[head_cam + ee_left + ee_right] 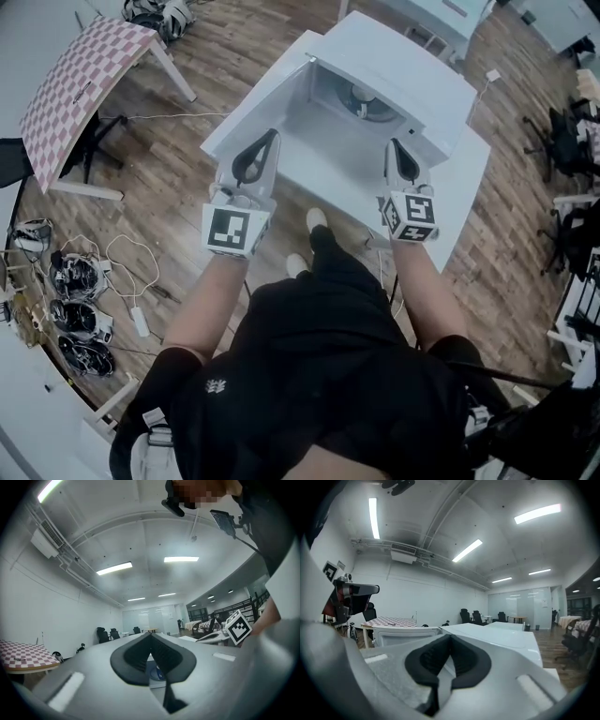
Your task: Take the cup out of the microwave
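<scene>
Head view: the microwave stands on a white table straight ahead of the person, with its door swung out to the left and its cavity open toward the grippers. Deep in the cavity sits a round pale shape, most likely the cup. I cannot tell from here whether it stands upright. The left gripper and the right gripper are held out side by side in front of the opening, each with its jaws drawn together at the tips and nothing between them. The cup lies ahead of both and between their lines. It is clearly nearer the right gripper, just beyond and slightly left of that tip, and well apart from the left one.

Left gripper view: the left gripper has its jaws closed tip to tip and empty. Low in the gap between the pads a pale thing with a blue mark shows; whether it is the cup I cannot tell. The right gripper's marker cube is off to the right.

Right gripper view: the right gripper is closed and holds nothing. The microwave's top runs ahead and rightward, with the door to the left. The cup is not visible. To reach in, the right jaws would have to open first.
</scene>
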The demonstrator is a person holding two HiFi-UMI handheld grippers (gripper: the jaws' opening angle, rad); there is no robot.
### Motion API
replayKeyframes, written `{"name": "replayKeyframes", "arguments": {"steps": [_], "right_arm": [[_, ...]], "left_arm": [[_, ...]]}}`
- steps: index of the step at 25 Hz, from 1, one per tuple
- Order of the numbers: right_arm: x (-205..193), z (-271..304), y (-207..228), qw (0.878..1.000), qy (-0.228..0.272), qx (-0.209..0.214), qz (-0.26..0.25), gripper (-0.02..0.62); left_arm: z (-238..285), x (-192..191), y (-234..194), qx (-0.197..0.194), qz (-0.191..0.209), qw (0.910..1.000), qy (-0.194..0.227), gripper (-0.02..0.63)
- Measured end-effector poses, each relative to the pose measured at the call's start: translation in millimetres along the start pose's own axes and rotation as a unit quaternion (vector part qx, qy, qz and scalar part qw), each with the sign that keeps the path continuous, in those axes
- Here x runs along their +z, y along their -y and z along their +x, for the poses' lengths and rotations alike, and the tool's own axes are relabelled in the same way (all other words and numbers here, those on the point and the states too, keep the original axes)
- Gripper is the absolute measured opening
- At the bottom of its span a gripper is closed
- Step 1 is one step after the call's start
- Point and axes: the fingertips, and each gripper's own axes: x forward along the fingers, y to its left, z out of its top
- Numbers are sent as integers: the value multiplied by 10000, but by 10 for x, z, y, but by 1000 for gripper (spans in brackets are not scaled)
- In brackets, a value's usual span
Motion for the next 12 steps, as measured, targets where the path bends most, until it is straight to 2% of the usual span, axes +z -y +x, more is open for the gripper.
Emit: {"name": "replayKeyframes", "arguments": {"steps": [6, 9, 12], "right_arm": [[-178, 496, 230, 9997, -12, -227, 4, 0], [-378, 730, 332, 9995, -91, -290, 11, 0], [-615, 972, 364, 9994, -176, -302, 39, 0]], "left_arm": [[423, -284, -93, 12, -69, 9999, -152, 6], [630, -459, -146, 40, -75, 9993, -362, 6], [824, -634, -166, -84, -77, 9993, -348, 6]]}}
